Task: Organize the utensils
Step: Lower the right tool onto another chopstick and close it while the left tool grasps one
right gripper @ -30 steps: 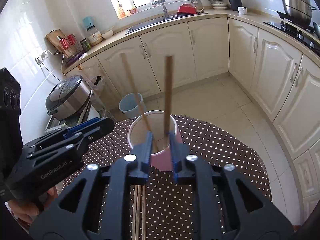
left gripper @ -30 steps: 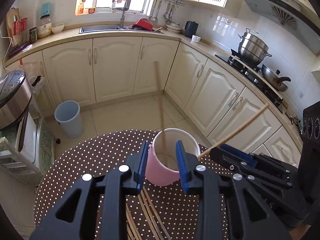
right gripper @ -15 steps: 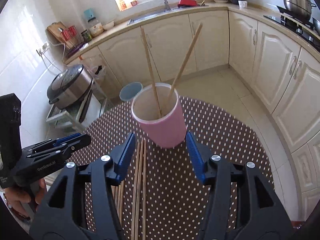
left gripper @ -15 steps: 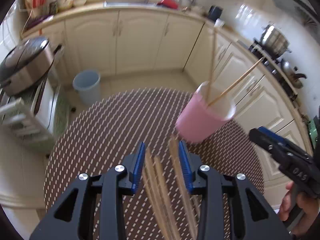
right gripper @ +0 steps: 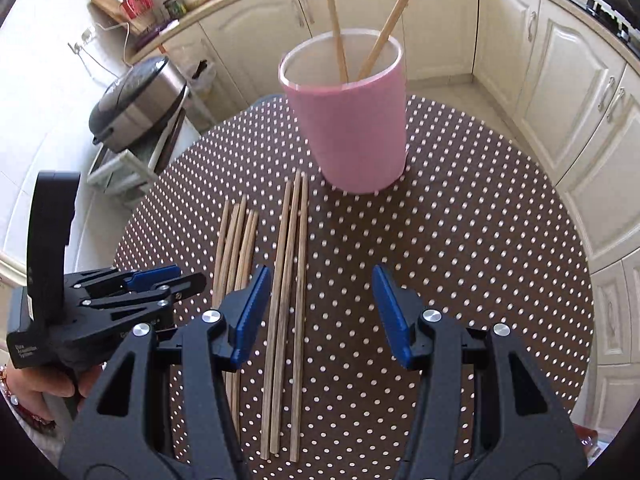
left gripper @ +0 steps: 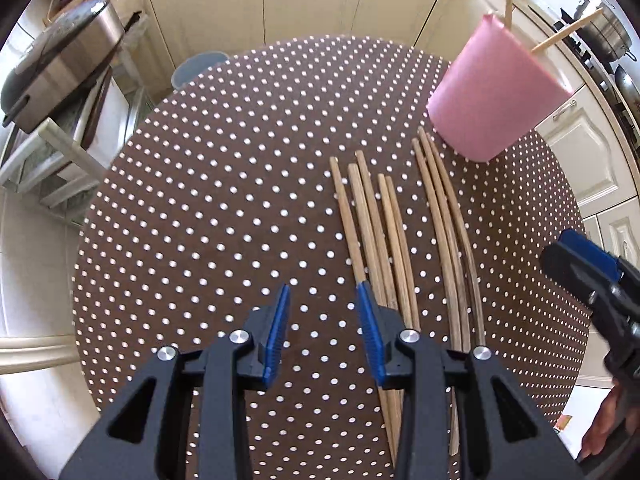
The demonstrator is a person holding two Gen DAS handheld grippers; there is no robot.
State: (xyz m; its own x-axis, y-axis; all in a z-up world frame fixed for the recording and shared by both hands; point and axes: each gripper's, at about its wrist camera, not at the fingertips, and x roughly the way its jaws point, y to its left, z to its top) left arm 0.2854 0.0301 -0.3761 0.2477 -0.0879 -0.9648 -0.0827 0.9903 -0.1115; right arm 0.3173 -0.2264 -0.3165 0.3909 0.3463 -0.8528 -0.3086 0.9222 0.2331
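1. Chopsticks lie flat on the dotted table, in two bundles side by side, with their far tips pointing toward the cup.
2. Right gripper: jaws apart and holding nothing, tilted down over the table. The three sticks of the right bundle run through the gap near the left blue pad, which no pad presses.
3. Left gripper: jaws apart and empty, pointing steeply down at the table. Only bare dotted cloth shows between its pads. Its right pad overlaps the leftmost stick of the left bundle; contact cannot be told.
4. In the right wrist view the left gripper appears at the left edge, held in a hand, just beside the left bundle.
5. In the left wrist view the right gripper appears at the right edge, apart from the right bundle.
6. Left bundle: five sticks, close together, shorter in reach toward the cup. Right bundle: three sticks, their far tips just beside the cup's base.
7. Cup: pink, upright, on the far part of the table. Two sticks stand in it, leaning apart from each other above the rim.
8. Beyond the table: a rice cooker on a rack at far left, and cream cabinets along the far and right sides.
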